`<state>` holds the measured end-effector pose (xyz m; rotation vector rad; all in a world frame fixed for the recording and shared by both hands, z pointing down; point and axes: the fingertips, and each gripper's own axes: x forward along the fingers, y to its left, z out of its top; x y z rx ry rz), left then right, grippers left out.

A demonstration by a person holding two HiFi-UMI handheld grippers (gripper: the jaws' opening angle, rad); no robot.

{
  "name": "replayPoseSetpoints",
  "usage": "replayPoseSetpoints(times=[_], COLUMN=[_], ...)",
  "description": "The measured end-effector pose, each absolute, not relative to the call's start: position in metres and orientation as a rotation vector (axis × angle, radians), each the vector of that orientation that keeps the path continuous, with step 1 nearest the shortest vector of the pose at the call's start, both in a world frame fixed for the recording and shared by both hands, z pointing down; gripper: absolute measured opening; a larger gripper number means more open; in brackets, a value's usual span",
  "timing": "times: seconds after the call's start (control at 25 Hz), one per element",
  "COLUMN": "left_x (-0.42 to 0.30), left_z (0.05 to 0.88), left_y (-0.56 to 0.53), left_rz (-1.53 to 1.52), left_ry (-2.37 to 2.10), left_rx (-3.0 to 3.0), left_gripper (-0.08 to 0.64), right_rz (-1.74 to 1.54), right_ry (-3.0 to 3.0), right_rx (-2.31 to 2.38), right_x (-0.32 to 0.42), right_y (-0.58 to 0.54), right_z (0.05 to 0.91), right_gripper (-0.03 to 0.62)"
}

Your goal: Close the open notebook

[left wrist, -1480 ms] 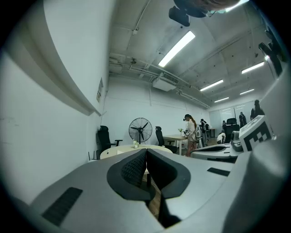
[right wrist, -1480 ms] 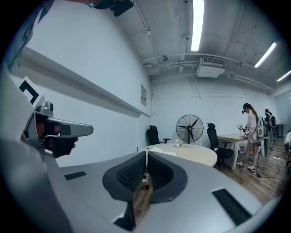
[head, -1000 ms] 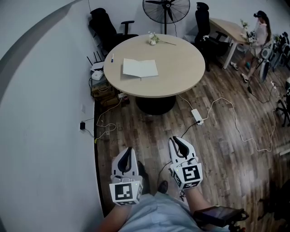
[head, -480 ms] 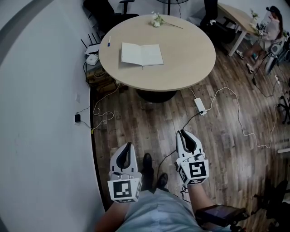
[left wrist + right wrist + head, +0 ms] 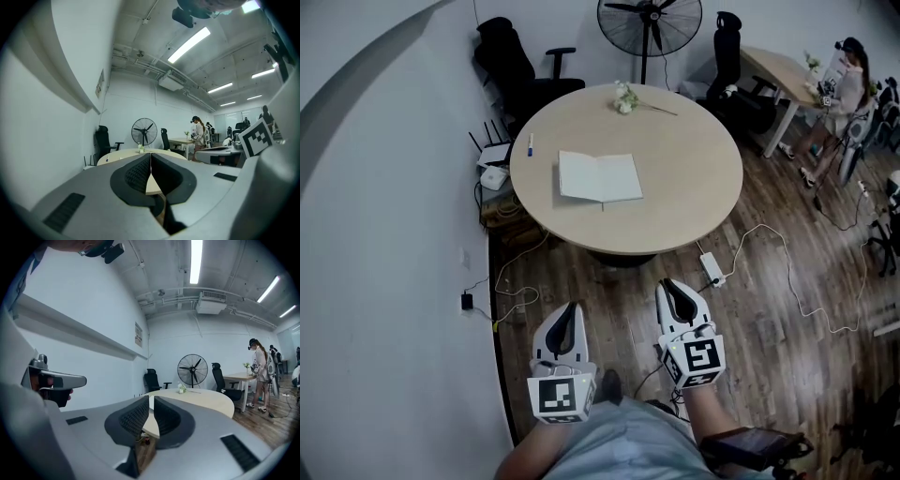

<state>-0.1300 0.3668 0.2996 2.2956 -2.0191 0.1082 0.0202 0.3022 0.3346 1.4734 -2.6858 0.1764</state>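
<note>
The open notebook [image 5: 600,177] lies flat with its white pages up on the left half of a round wooden table [image 5: 694,187]. A pen [image 5: 530,143] rests near the table's left rim, and a sprig of white flowers [image 5: 625,97] at its far edge. Both grippers hang over the wood floor, short of the table and pointing at it. My left gripper [image 5: 569,308] is shut and empty, its pads meeting [image 5: 150,158]. My right gripper [image 5: 668,285] is also shut with nothing in it [image 5: 150,399]. The tabletop [image 5: 201,399] shows beyond the jaws.
A white wall runs close along the left. Cables and a power strip [image 5: 711,266] lie on the floor by the table's pedestal. Behind the table stand a fan [image 5: 649,21] and office chairs [image 5: 517,66]. A person [image 5: 844,84] stands at a desk back right.
Both grippers have travelled forward together toward the table, still shut. The table and notebook now sit nearer and larger in the head view.
</note>
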Motion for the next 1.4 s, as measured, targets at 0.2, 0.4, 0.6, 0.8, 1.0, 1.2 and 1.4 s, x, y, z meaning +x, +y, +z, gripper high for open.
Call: replayPoseSetpoints(times=[0.2, 0.4, 0.6, 0.8, 1.0, 1.2, 1.4], left_x=[-0.147, -0.143, -0.138, -0.135, -0.139, -0.136, -0.133], left_z=[0.286, 0.293, 0.307, 0.325, 0.342, 0.36, 0.371], left_y=[0.345, 0.327, 0.301, 0.258, 0.207, 0.147, 0.081], left_rz=[0.062, 0.072, 0.106, 0.151, 0.207, 0.254, 0.28], left_ry=[-2.015, -1.977, -1.942, -1.924, -1.94, -1.938, -1.943], left_rx=[2.348, 2.375, 2.378, 2.353, 2.315, 2.271, 2.236], left_gripper=[0.02, 0.02, 0.02, 0.02, 0.02, 0.02, 0.02], right_rz=[0.108, 0.098, 0.124, 0.189, 0.226, 0.278, 0.32], right_ry=[-2.69, -2.673, -2.654, -2.641, -2.645, -2.633, -2.623], right_rx=[1.532, 1.574, 1.596, 1.573, 1.526, 1.496, 1.46], right_x=[0.01, 0.016, 0.019, 0.019, 0.015, 0.02, 0.025], right_y=[0.287, 0.271, 0.249, 0.209, 0.157, 0.094, 0.031], right_z=[0.313, 0.311, 0.324, 0.349, 0.368, 0.388, 0.404], right_gripper=[0.052, 0.053, 0.052, 0.052, 0.052, 0.052, 0.052])
